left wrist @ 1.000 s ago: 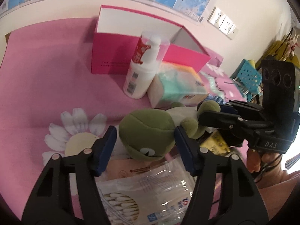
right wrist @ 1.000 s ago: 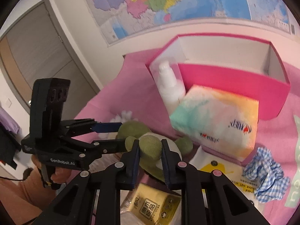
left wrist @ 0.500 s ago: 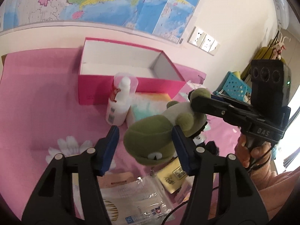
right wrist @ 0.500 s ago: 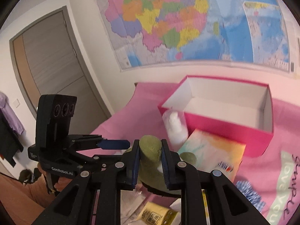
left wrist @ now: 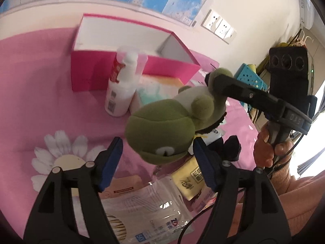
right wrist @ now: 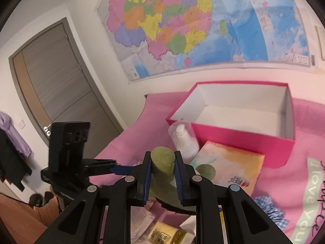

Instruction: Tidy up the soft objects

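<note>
A green plush frog (left wrist: 162, 130) hangs in the air above the pink cloth. My right gripper (right wrist: 162, 174) is shut on one of its limbs (right wrist: 162, 162); in the left wrist view that gripper (left wrist: 215, 79) comes in from the right. My left gripper (left wrist: 157, 156) is open, its blue pads on either side of the frog's head without touching it. An open pink box (right wrist: 239, 120) with a white inside stands behind, also in the left wrist view (left wrist: 130, 46). A blue checked scrunchie (right wrist: 270, 211) lies on the cloth at the right.
A white pump bottle (left wrist: 121, 85) and a pastel tissue pack (right wrist: 229, 166) stand in front of the box. A cotton swab bag (left wrist: 142, 213) and a yellow packet (left wrist: 191, 179) lie below the frog. A blue basket (left wrist: 249, 81) is at the far right.
The right gripper has lifted the frog off the cloth and carried it up. The left gripper's jaws now stand wider around the frog's head.
</note>
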Tool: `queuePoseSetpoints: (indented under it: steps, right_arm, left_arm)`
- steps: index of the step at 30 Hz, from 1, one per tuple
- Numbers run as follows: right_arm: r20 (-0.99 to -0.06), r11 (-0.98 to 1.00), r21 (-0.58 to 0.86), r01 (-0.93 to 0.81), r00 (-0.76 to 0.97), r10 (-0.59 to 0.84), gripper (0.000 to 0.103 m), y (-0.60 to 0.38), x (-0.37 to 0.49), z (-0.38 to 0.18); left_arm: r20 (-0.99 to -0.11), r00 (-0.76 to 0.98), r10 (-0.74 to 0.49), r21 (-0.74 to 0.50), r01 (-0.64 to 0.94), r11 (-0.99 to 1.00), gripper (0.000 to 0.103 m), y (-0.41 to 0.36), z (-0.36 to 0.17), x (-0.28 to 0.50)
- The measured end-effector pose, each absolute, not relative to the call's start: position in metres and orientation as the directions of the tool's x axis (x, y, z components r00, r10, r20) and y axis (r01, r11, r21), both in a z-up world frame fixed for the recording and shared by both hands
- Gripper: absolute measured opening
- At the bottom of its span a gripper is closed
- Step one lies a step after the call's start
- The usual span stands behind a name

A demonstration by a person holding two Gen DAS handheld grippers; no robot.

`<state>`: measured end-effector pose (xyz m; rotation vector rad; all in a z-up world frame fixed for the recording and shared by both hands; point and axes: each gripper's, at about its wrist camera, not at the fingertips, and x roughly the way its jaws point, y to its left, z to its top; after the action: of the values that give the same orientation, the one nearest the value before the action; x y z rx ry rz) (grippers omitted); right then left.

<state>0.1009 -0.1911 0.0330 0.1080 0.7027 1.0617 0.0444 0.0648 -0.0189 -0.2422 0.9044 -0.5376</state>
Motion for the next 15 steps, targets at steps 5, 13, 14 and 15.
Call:
queuePoseSetpoints:
  steps: [5,13,14,15]
  right_arm:
    - [-0.471,0.472,0.425,-0.772,0.257,0.844,0.02,-0.182,0.101,0.025]
    - [-0.544,0.497,0.408,-0.766,0.234,0.806,0.022,-0.165,0.108,-0.006]
    - [-0.555,0.504,0.393,-0.769,0.238,0.797,0.025,-0.162,0.106,-0.007]
    - [-0.569,0.508,0.374,-0.776,0.24,0.786,0.028,-0.159,0.103,-0.007]
  left_arm:
    - [-0.682,0.534,-0.5,-0.395,0.306,0.866,0.069,0.067,-0.018,0.046]
    - [-0.758,0.532,-0.378,-0.312,0.213,0.926,0.068,0.073,-0.042,0.056]
    - [-0.763,0.538,-0.359,-0.295,0.205,0.933,0.068,0.073,-0.043,0.054]
    - [-0.765,0.542,-0.347,-0.284,0.199,0.938,0.068,0.074,-0.042,0.052]
